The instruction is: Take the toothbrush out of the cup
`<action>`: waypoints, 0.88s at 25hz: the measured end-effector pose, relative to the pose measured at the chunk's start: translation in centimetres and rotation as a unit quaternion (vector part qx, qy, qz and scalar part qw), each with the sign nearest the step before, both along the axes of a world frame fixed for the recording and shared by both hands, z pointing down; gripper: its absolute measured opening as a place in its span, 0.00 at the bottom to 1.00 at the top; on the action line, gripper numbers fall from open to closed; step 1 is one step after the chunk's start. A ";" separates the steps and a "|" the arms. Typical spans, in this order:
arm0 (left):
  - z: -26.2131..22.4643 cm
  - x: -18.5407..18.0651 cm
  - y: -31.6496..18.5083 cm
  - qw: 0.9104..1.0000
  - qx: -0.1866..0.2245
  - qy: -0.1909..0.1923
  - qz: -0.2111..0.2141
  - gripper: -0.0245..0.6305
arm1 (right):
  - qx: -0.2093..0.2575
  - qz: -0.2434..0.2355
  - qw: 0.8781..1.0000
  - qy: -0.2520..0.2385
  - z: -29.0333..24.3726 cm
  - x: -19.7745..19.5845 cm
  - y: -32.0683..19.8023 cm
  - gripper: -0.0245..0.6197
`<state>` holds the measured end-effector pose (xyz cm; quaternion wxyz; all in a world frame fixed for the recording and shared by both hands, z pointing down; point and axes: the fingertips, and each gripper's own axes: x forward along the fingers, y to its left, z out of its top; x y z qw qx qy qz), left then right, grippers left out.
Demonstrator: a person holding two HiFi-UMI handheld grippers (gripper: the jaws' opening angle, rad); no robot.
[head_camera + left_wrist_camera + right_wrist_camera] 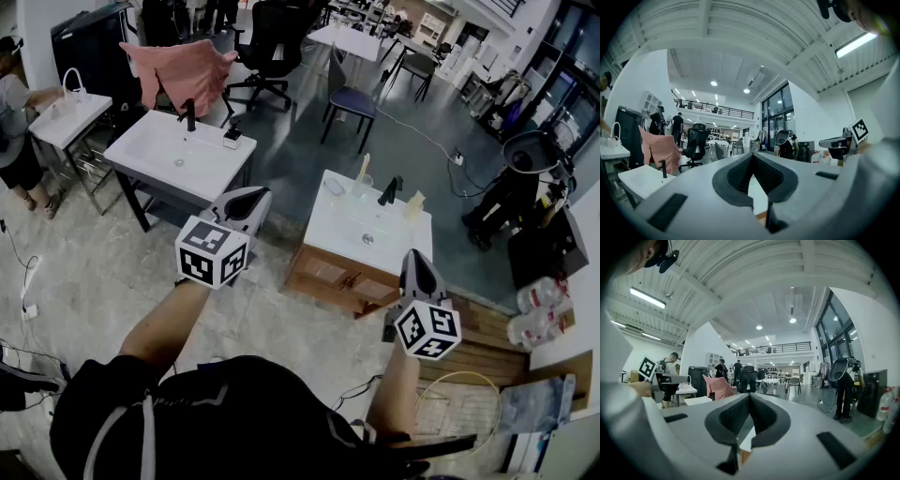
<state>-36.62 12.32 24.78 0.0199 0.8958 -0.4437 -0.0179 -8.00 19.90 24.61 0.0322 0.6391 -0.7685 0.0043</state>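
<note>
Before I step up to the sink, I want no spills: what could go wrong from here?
1. The left gripper and right gripper are both shut and empty. Reaching in like that could knock the toothbrush or tip its cup.
2. The cup stands close beside the black faucet on the white sink, so a slanted pull may drag the cup over or bump the faucet.

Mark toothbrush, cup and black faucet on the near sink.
toothbrush (364,166): head view, the part sticking up above the rim.
cup (361,187): head view, clear side wall.
black faucet (390,190): head view, its body.
</note>
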 end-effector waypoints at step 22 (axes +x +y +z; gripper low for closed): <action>0.5 3.3 2.0 1.000 -0.007 -0.001 0.016 0.04 | 0.011 -0.018 1.000 -0.011 0.0 1.6 1.0 0.05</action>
